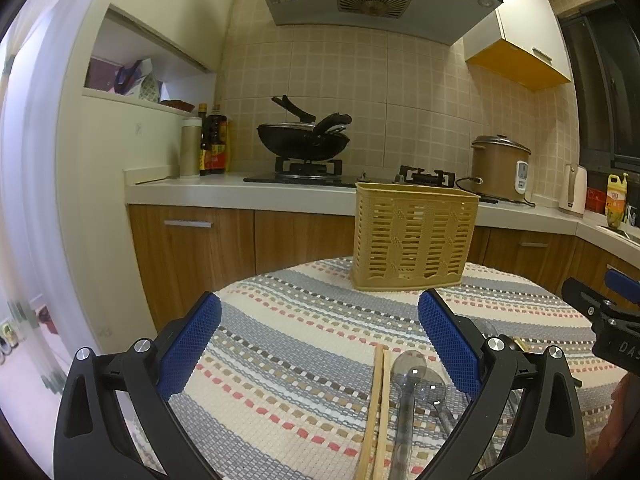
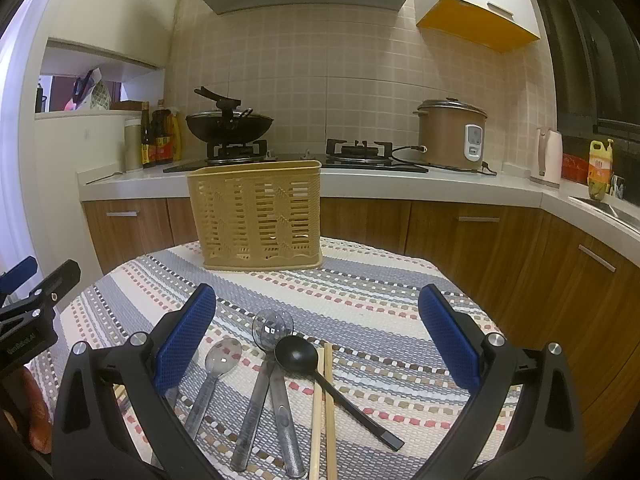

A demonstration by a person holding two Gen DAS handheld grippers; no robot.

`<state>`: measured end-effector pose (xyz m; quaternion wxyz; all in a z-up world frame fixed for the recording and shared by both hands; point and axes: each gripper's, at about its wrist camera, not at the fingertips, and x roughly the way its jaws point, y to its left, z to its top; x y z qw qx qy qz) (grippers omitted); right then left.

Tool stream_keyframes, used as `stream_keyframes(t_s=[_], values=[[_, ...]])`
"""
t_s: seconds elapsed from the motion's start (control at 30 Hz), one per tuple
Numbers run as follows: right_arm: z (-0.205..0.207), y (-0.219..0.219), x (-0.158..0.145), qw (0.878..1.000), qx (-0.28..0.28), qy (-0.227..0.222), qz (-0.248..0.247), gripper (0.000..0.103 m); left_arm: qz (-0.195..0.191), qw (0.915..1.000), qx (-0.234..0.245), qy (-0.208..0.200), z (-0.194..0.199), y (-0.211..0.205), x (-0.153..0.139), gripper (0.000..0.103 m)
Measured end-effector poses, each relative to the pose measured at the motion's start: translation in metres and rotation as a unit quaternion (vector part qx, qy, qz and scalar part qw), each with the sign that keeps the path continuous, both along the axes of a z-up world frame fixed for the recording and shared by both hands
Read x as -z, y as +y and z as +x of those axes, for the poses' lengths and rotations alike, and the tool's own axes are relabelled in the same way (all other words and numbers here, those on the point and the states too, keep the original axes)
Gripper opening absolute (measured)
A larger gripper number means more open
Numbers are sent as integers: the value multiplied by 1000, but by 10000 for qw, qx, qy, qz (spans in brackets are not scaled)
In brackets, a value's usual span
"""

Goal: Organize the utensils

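Utensils: lying loose on the near part of the desk [image 2: 400, 280], handles pointing toward the near edge.
Black spoon [image 2: 298, 356]: opaque, oval bowl, its long flat handle running toward the near right and crossing the chopsticks.
Clear spoons: three see-through plastic ones; one [image 2: 223, 356] lying apart at the left, two [image 2: 272, 328] with bowls overlapping just left of the black spoon.
Chopsticks [image 2: 324, 412]: a pale wooden pair lying side by side, right of the clear spoons; a second pair [image 1: 376, 408] is showing in the left wrist view beside a clear spoon [image 1: 408, 368].
Basket [image 2: 256, 216]: tan slotted plastic, rectangular, standing upright at the far side of the desk, well apart from the utensils.
Desk cover: a woven mat striped grey, cream and red.
Right gripper [image 2: 316, 332]: hanging above the utensils with its blue-padded jaws spread fully wide, gripping nothing.
Left gripper [image 1: 320, 340]: likewise gaping fully, nothing between its pads, sitting left of the right one.
Background: a black wok [image 2: 230, 124] on the stove and a brown rice cooker [image 2: 452, 136] standing on the far kitchen counter.
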<state>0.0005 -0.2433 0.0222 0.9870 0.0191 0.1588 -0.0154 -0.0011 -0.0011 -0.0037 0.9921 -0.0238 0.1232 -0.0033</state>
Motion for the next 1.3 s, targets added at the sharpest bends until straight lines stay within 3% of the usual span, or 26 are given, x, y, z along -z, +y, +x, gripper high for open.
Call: stream_keyframes(t_s=[0.47, 1.3], values=[[-3, -18, -3, 9996, -48, 33, 293, 97, 26, 10000, -1, 86, 3, -1, 1, 96], [1, -6, -1, 9999, -22, 84, 94, 97, -46, 9999, 116, 47, 4, -1, 2, 96]])
